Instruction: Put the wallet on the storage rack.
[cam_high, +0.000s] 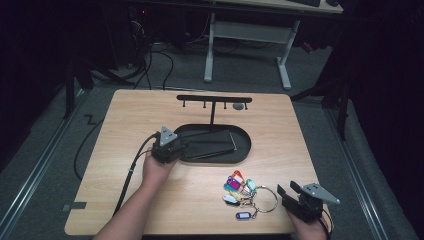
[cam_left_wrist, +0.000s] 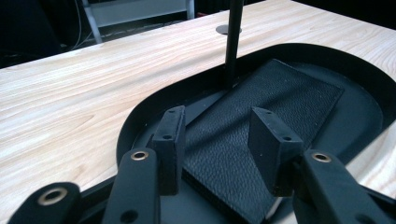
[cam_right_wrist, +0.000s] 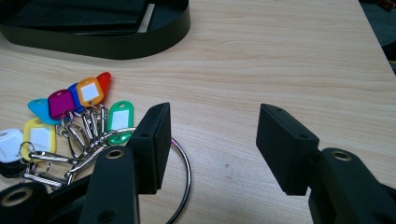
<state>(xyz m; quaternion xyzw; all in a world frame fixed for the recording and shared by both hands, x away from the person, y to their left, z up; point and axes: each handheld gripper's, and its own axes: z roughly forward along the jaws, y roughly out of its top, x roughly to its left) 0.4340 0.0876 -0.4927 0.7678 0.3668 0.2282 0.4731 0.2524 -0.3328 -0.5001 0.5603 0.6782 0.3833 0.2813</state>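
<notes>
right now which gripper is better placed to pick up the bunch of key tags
Right, probably. The right gripper sits open on the table just beside the key tags and their ring. The left gripper is open over the black wallet in the tray.

A wooden table (cam_high: 150, 107) carries a black tray (cam_high: 244, 150) and tagged keys (cam_high: 240, 190).

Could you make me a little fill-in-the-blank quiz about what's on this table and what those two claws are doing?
1. The black leather wallet lies inside an oval black ____.
2. The coloured key tags hang on a metal ____ lying on the wooden table.
3. The left claw hovers with its jaws ____ on either side of the wallet.
4. The right claw, also open, sits near the table's ____ edge, beside the tags.

Missing words: tray; ring; open; front
</notes>
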